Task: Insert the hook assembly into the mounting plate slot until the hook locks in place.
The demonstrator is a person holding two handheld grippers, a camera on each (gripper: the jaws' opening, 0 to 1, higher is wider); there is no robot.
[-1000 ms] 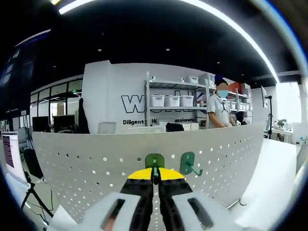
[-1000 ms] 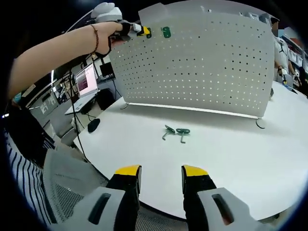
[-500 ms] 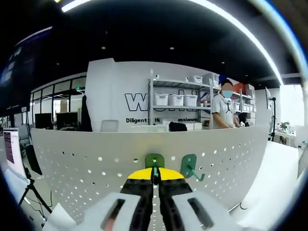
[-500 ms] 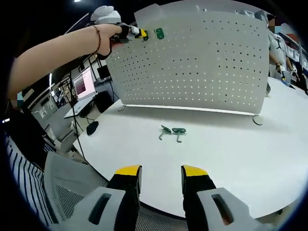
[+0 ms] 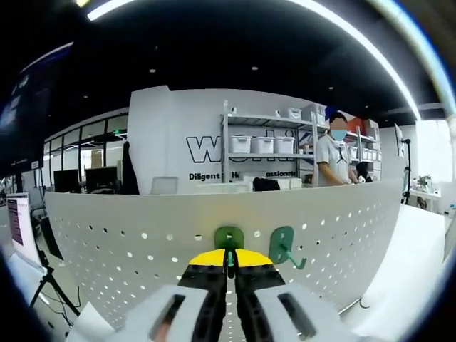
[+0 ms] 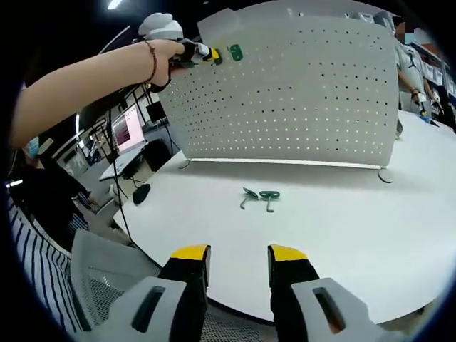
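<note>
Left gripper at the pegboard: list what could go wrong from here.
1. The left gripper is shut on a green hook near the pegboard's top edge; pushing hard could tip the freestanding board.
2. A mounted hook sits close beside it; drifting sideways could knock it.
3. The right gripper hangs open off the table, away from the two spare hooks, so it cannot steady the board.

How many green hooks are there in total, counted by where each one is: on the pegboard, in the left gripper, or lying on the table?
Hooks already on the pegboard: 1
Hooks held in the left gripper: 1
Hooks lying on the table: 2
Total: 4
</note>
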